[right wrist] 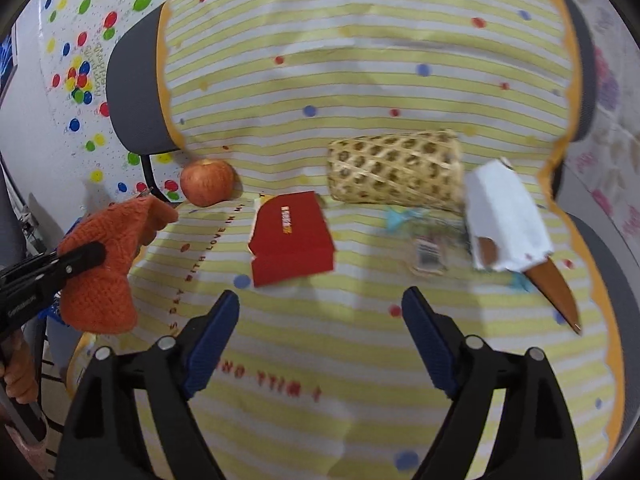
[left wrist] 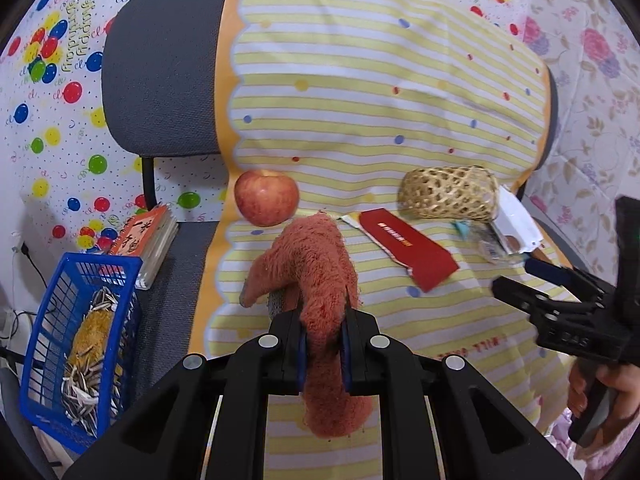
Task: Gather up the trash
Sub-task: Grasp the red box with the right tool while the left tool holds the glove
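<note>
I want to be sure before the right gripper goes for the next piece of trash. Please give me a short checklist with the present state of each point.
1. Right gripper open, nothing between its fingers: ok.
2. Left gripper shut firmly on the orange cloth: ok.
3. Red torn wrapper lies flat and free, ahead of the right gripper: ok.
4. Apple and woven bamboo basket stand apart from the wrapper, so they should not be grabbed: ok.
5. Blue bin at the left has room left: ok, sunflower seed shells cover only its bottom.
6. Clear wrapper beside the white paper is reachable: cannot tell, blurred.
</note>
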A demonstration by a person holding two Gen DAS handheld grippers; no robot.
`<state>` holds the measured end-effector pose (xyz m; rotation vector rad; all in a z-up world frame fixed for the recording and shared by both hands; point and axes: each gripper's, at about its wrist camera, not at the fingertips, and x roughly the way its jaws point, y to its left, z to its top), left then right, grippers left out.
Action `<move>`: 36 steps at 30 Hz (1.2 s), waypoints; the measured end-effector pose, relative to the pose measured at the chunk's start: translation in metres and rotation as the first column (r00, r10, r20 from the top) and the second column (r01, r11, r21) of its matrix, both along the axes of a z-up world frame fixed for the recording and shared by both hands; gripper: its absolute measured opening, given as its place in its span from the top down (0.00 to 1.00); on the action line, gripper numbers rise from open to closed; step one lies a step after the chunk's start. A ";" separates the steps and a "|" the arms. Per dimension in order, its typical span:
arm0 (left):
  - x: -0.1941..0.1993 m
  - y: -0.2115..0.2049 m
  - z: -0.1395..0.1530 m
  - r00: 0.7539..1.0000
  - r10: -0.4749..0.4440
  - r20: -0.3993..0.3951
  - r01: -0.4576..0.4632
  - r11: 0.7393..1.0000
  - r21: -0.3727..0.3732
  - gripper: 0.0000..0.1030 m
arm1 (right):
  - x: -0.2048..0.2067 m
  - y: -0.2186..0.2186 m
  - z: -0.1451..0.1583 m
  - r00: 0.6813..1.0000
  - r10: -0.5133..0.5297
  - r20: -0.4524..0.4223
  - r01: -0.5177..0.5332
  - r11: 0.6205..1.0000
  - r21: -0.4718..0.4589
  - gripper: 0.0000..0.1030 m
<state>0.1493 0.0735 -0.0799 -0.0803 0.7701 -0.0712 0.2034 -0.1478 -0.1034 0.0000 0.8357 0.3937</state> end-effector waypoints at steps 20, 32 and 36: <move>0.015 0.009 -0.015 1.000 -0.005 -0.029 0.005 1.000 -0.018 0.87 | 0.059 0.063 -0.038 0.989 0.102 -0.103 -0.112 0.989 -0.099 0.27; -0.026 -0.016 0.008 0.997 -0.073 0.022 0.073 0.997 -0.021 0.87 | -0.033 0.017 0.027 0.999 0.037 0.036 -0.035 0.998 -0.059 0.28; -0.047 -0.033 0.015 0.993 -0.114 0.034 0.115 0.993 -0.033 0.87 | -0.064 -0.002 0.042 0.999 -0.004 0.043 0.007 0.998 -0.068 0.28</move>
